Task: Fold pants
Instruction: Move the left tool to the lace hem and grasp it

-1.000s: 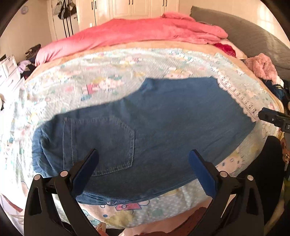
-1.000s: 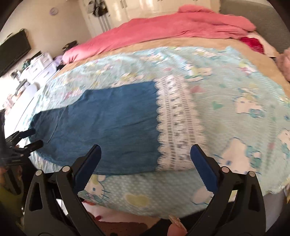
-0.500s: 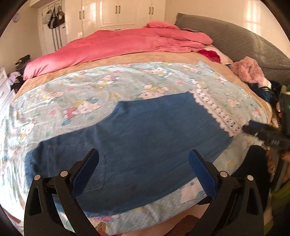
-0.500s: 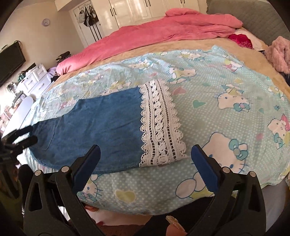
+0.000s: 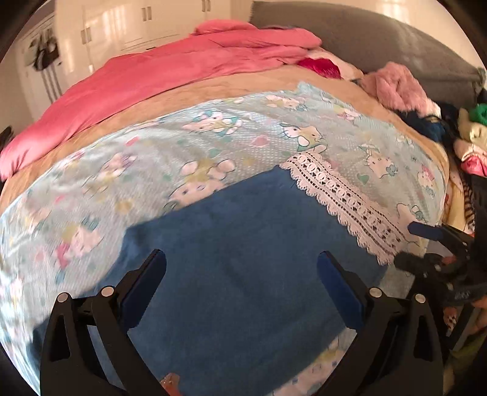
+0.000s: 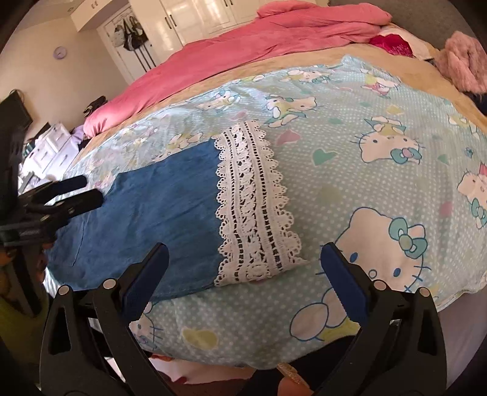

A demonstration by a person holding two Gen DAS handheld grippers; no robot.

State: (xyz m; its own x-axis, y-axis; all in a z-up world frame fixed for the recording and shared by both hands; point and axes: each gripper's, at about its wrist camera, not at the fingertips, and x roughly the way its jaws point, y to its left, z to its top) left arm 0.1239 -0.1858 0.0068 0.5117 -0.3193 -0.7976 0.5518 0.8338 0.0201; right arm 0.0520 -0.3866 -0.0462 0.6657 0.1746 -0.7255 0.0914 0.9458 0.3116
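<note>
Above pants [image 5: 243, 259], both grippers wide-jawed.

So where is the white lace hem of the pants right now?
The white lace hem lies flat on the cartoon-print sheet, centre of the right wrist view, ahead of the open right gripper and right of the blue denim.

Bedroom, daylit; glare on the cupboard doors. Bed takes most of both views, covered by a pale blue cartoon-cat sheet [image 6: 380, 158] over a tan blanket [image 5: 213, 88]. Pink duvet [image 6: 243, 48] bunched along the bed's far edge. Grey upholstered headboard [image 5: 365, 36] on the right side. Heap of clothes, a fluffy pink item [image 5: 395, 85] among them, at the bed's far right corner. White wardrobe doors [image 6: 197, 15] on the far wall, bags [image 6: 132, 30] hung beside them. Round lilac wall clock [image 6: 60, 52] on the cream wall. White drawer unit [image 6: 50, 146] at left, cluttered.
</note>
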